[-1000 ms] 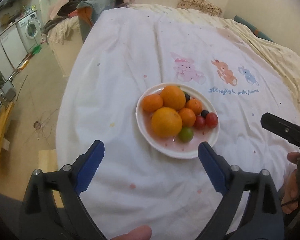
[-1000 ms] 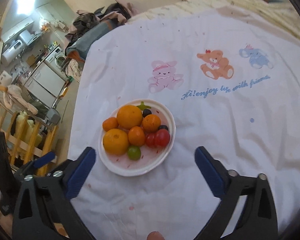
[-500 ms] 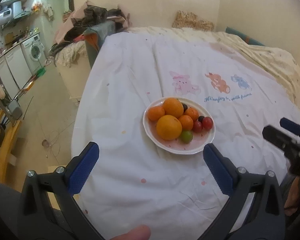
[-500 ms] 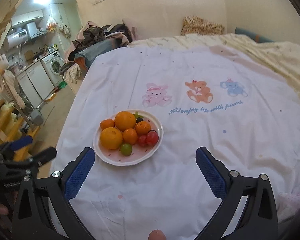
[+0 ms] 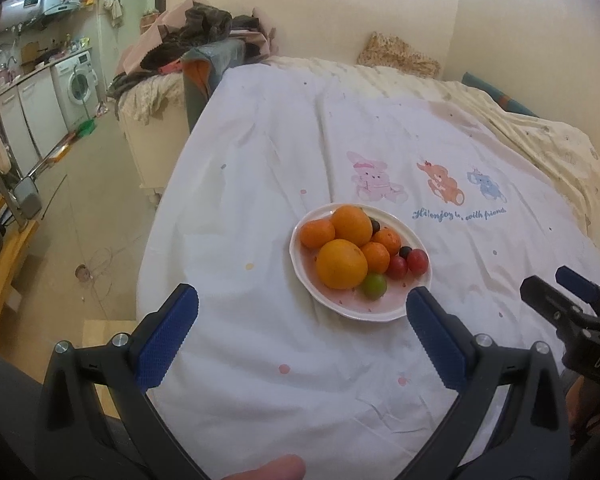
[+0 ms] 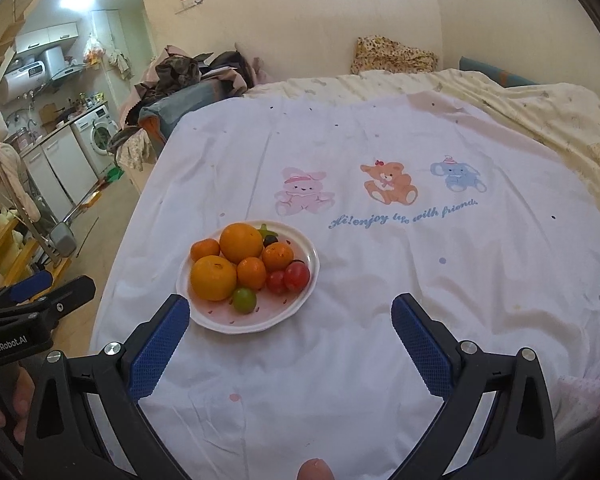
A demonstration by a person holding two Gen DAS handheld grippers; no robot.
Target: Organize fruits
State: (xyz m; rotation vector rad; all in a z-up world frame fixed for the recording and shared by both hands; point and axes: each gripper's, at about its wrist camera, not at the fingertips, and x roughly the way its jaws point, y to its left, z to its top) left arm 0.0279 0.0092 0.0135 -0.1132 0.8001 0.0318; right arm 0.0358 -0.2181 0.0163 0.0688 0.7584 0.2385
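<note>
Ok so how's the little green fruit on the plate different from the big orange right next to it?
The green fruit is far smaller than the big orange beside it. It is green with a smooth, shiny skin, while the big orange is orange and duller. The green fruit sits nearer the plate's front rim, at the edge of the pile; the big orange sits further in, against the other oranges. Both are round, lie on the same plate, and neither is held.

One white plate (image 6: pixel 300 300) holds two large oranges (image 6: pixel 214 277), three small mandarins (image 6: pixel 251 273), two red cherry tomatoes (image 6: pixel 297 275), one green fruit (image 6: pixel 244 300) and two small dark fruits (image 5: pixel 405 251). The bedsheet (image 6: pixel 380 280) carries three printed cartoon animals (image 6: pixel 387 182).
</note>
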